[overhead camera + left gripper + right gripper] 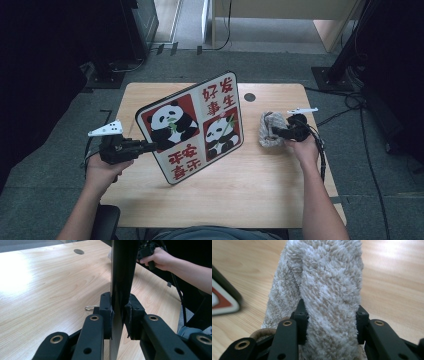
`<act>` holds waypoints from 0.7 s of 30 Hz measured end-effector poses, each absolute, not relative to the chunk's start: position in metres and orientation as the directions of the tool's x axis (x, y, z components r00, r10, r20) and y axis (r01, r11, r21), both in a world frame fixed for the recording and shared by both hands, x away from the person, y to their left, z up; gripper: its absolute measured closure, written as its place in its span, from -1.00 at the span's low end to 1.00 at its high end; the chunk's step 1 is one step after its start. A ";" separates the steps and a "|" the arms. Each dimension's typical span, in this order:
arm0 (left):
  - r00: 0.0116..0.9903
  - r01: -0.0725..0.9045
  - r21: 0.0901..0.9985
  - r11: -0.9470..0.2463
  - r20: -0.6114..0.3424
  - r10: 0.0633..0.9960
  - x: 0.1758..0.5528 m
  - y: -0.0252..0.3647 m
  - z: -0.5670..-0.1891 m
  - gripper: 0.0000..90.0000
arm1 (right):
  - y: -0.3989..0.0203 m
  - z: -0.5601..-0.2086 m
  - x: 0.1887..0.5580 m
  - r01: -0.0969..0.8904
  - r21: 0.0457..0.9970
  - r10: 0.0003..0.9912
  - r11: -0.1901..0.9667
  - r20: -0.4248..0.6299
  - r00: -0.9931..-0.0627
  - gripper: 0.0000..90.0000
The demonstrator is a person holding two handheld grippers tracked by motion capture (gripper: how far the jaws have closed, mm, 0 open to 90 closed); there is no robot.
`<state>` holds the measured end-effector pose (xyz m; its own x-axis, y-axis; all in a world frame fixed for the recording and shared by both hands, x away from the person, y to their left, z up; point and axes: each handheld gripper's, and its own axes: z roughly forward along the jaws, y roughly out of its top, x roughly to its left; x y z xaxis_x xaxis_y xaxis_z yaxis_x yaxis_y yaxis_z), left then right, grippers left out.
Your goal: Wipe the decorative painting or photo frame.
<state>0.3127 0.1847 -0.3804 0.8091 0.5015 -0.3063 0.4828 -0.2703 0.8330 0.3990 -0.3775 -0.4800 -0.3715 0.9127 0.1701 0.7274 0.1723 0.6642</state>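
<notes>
Standing between both tools, panda board (192, 127) blocks fluffy cloth (270, 129).

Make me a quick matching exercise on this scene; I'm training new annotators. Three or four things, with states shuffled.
Things:
1. panda board
2. fluffy beige cloth
3. paper clip
4. table hole

States:
A. lying loose on the wooden table
B. clamped in the right gripper
C. held tilted up by its edge in the left gripper
D. dark and round, near the far edge

Pairs: 1-C, 2-B, 3-A, 4-D
</notes>
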 end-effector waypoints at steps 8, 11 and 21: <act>0.809 0.484 0.831 -0.274 -0.305 0.503 0.313 0.185 -0.380 0.74 | -0.379 -0.486 0.402 0.738 0.660 0.919 0.141 0.190 -0.346 0.05; 0.809 0.482 0.831 -0.277 -0.300 0.505 0.312 0.185 -0.380 0.73 | -0.379 -0.486 0.403 0.743 0.659 0.935 0.120 0.175 -0.307 -0.09; 0.802 0.489 0.827 -0.277 -0.302 0.515 0.311 0.184 -0.380 0.70 | -0.378 -0.483 0.404 0.745 0.658 0.923 0.109 0.211 -0.321 -0.20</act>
